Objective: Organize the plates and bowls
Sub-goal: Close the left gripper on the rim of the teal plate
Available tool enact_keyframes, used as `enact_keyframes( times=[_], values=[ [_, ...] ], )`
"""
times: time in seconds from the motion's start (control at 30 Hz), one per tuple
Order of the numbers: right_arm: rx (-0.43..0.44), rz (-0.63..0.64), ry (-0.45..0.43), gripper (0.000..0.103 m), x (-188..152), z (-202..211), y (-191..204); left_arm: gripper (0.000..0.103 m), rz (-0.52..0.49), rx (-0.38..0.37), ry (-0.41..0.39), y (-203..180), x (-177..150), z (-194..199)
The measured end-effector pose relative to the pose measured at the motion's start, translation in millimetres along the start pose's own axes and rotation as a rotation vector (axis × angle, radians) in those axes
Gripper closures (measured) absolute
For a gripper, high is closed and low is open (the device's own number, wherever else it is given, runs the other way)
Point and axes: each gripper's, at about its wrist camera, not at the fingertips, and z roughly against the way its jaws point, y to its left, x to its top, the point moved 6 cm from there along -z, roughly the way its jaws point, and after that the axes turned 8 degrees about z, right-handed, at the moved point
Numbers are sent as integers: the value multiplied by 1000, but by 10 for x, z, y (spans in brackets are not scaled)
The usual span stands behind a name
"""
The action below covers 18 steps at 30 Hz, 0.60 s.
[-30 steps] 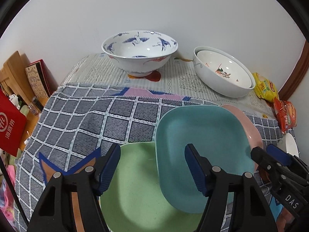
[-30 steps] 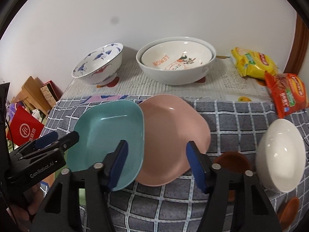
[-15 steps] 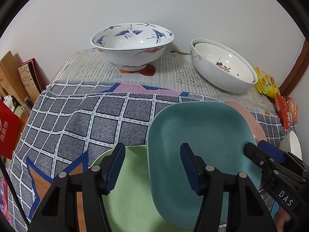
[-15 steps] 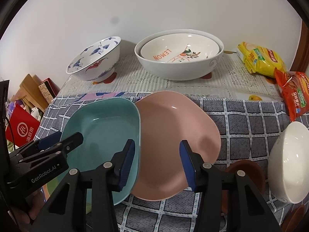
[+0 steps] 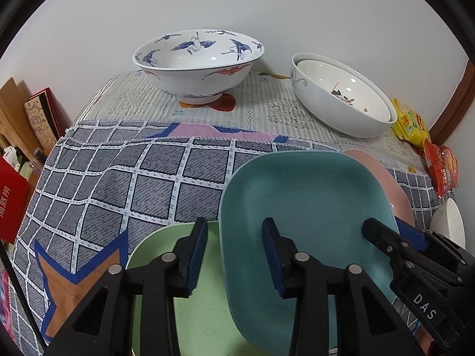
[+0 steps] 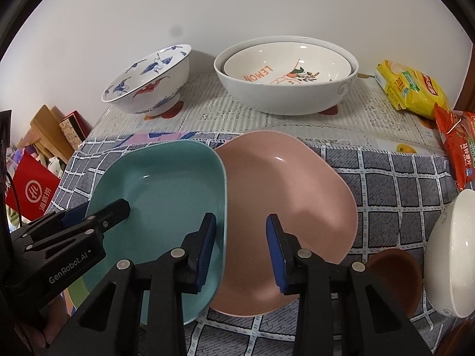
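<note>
Left gripper (image 5: pixel 234 255) astride the teal plate (image 5: pixel 308 207) left rim, jaws closing, not yet pinching. Right gripper (image 6: pixel 241 244) likewise astride its right rim, over pink plate (image 6: pixel 291 195); green plate (image 5: pixel 160 249) beneath.

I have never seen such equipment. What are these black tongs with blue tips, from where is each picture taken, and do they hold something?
There is no robot. A person holds a two-finger gripper in each hand, and each carries a camera looking along its fingers. One picture comes from the left gripper, the other from the right gripper. On the checked cloth lie a green plate, a teal plate and a pink plate. A painted bowl stands behind. Both jaws have just been closing, astride opposite edges of the teal plate, gripping nothing yet.
</note>
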Motion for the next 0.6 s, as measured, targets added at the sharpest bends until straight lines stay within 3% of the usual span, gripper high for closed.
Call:
enact_keyframes(
  times=[0.33,0.6],
  values=[
    [31,-3,-8,89,0,-8,46,84,-9,-6,-8,-44,4,7],
    [31,3,14,90,3,-36,51,90,10,-20,-8,-8,7,19]
  ],
)
